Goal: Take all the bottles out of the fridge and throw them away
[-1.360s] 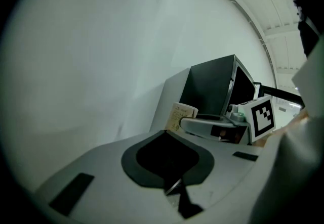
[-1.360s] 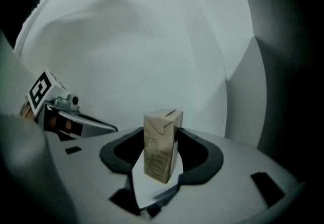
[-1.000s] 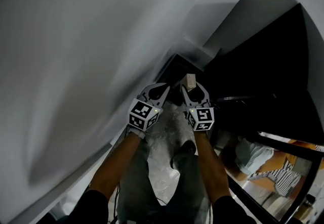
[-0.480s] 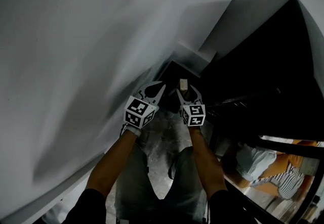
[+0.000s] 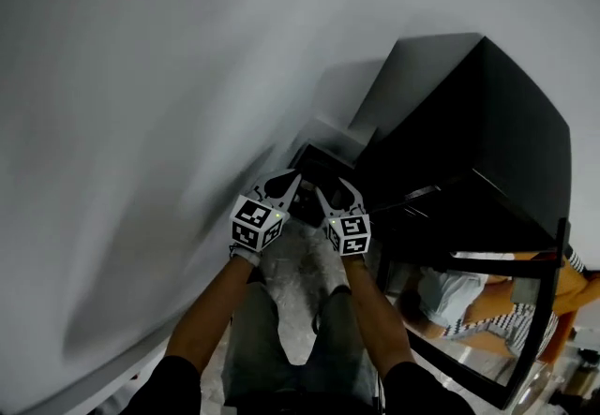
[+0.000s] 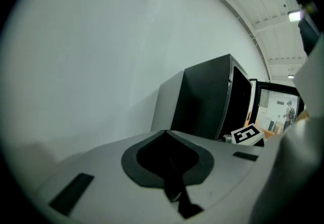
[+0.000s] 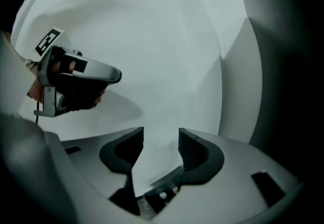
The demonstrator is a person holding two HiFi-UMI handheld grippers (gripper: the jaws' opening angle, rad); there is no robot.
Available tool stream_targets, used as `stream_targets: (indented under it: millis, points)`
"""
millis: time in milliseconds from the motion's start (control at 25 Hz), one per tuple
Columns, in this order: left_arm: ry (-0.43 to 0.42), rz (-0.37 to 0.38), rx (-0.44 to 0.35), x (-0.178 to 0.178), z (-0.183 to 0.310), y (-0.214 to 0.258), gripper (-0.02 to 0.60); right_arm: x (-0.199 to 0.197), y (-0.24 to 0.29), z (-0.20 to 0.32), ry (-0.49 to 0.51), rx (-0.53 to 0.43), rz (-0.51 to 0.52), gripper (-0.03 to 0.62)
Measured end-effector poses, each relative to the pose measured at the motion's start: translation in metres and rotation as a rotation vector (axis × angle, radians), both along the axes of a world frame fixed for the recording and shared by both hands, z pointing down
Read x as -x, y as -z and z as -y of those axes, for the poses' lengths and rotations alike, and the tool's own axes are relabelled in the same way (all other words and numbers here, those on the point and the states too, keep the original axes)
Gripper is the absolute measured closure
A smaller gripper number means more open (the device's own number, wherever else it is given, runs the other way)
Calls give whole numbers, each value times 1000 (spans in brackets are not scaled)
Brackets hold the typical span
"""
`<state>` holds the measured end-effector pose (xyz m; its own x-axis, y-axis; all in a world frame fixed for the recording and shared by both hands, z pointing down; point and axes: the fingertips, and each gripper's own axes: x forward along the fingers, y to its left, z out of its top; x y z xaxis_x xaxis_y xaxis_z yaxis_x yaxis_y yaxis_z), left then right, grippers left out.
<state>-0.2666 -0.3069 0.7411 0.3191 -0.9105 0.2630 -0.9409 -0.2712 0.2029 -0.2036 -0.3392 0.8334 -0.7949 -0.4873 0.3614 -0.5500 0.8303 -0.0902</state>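
No bottle shows in any view. My left gripper (image 5: 284,185) (image 6: 164,134) is held up near the white wall, its dark pads meeting with nothing between them. Just to its right, my right gripper (image 5: 333,194) (image 7: 161,134) stands open; its jaws have just been opening and only bare wall shows through the gap. The black fridge (image 5: 469,141) (image 6: 207,96) stands to the right of both grippers. Its glass door (image 5: 487,310) hangs open toward me. In the right gripper view the left gripper (image 7: 76,79) hangs at the left.
A dark box-like thing (image 5: 319,170) sits on the floor against the wall (image 5: 141,123), under the grippers' tips. Speckled grey floor (image 5: 295,282) lies below my arms. A person's striped clothing shows in the fridge door glass.
Both grippers have risen along the wall. The small pale thing between the right jaws earlier is gone from them now.
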Motion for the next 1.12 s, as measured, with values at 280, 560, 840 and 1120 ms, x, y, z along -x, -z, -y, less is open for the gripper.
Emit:
stream_targets:
  millis: [280,560,840,1120]
  points:
    - [-59,4,-12,-2,-12,127,575,0,161,-28,-72,-36,58,508]
    - [-103,-37,9,-8,-53,205,575,-16,278,-72,-137,-60,108,585]
    - [-153,-77,-5,-54,-88,248,575,-54,340,-111,-150,-74,105,585]
    - [-189,-121,-18,-112,-120,279,575,-130,372,-149,-191,-69,77,586]
